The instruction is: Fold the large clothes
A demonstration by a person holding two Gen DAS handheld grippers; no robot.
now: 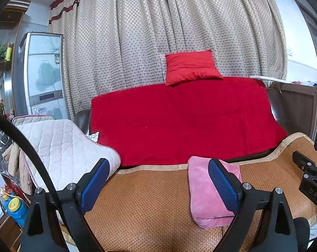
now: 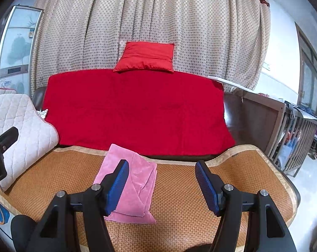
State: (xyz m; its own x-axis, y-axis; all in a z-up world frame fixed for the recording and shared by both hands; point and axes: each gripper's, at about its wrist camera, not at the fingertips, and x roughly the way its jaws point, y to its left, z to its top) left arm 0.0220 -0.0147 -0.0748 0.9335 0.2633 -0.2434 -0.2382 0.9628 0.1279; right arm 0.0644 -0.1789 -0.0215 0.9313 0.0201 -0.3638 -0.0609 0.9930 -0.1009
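A pink garment [image 1: 209, 197] [image 2: 135, 180] lies folded into a narrow bundle on the woven orange mat [image 1: 148, 205] [image 2: 179, 210]. In the left wrist view my left gripper [image 1: 158, 176] hovers over the mat, jaws wide apart and empty; its right blue pad [image 1: 221, 184] overlaps the bundle in the picture. The right gripper [image 2: 161, 176] is open too, with nothing between its pads; the bundle sits under and beside its left pad [image 2: 118, 184]. Part of the right gripper [image 1: 309, 174] shows at the left view's right edge, and part of the left gripper [image 2: 0, 147] at the right view's left edge.
Behind the mat a sofa back draped in a red blanket [image 1: 185, 121] [image 2: 137, 111] carries a red cushion [image 1: 192, 67] [image 2: 145, 56]. A white quilted pad [image 1: 59, 147] [image 2: 19, 130] covers the left armrest. Dotted curtains hang behind; a wooden crib [image 2: 295, 136] stands right.
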